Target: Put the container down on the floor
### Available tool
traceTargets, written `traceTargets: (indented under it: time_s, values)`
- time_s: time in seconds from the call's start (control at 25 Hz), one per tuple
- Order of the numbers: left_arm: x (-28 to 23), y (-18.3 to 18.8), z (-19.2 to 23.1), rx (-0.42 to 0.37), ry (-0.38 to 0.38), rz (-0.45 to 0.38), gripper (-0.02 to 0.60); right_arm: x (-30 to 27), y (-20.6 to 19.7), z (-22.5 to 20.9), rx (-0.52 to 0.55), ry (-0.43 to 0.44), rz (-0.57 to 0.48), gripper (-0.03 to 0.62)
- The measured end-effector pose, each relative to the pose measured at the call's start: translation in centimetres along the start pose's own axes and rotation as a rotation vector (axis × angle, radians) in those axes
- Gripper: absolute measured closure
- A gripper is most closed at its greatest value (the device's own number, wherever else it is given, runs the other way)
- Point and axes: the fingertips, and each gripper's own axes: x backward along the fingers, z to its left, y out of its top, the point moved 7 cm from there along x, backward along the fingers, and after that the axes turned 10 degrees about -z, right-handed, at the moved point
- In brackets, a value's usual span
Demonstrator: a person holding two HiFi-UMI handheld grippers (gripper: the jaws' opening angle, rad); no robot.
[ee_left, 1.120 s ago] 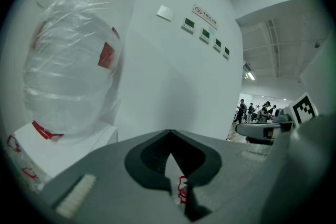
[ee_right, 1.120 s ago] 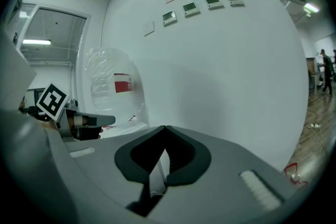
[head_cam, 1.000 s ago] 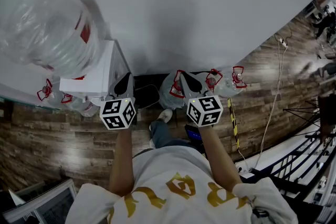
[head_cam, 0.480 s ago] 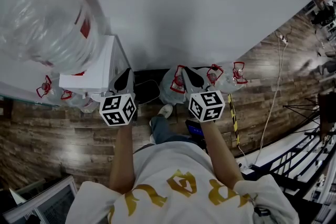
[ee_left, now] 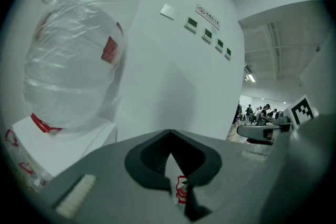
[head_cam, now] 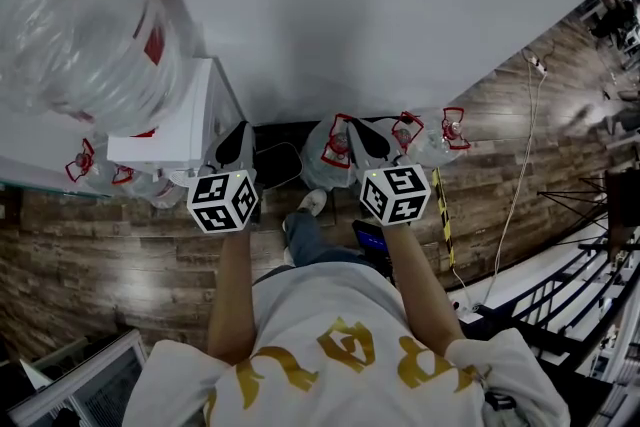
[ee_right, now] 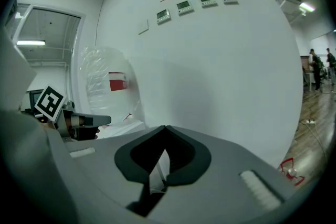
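Observation:
A big clear water jug [head_cam: 90,25] wrapped in plastic film, with a red label, sits upside down on a white dispenser [head_cam: 175,130]; it also fills the left gripper view [ee_left: 73,60] and shows in the right gripper view [ee_right: 107,86]. More clear jugs with red handles [head_cam: 335,155] stand on the wooden floor by the wall. My left gripper [head_cam: 237,145] [ee_left: 169,136] is held beside the dispenser, shut and empty. Above the floor jugs my right gripper [head_cam: 362,140] [ee_right: 165,128] is also shut on nothing.
A white wall [head_cam: 380,5] runs just ahead. Further jugs [head_cam: 85,165] sit left of the dispenser. A dark mat [head_cam: 280,165] lies at the wall's foot, with my shoe [head_cam: 312,203] near it. A cable [head_cam: 520,175] and a yellow-black strip [head_cam: 442,225] cross the floor at right.
Both grippers have drifted very slightly toward the wall. Nothing was taken hold of or let go.

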Motion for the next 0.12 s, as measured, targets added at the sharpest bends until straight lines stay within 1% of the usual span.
traceTargets:
  time_s: [0.12]
  values:
    - [-0.30, -0.01, -0.01, 0.000, -0.003, -0.001, 0.581, -0.08, -0.05, -0.20, -0.002, -0.005, -0.001, 0.571]
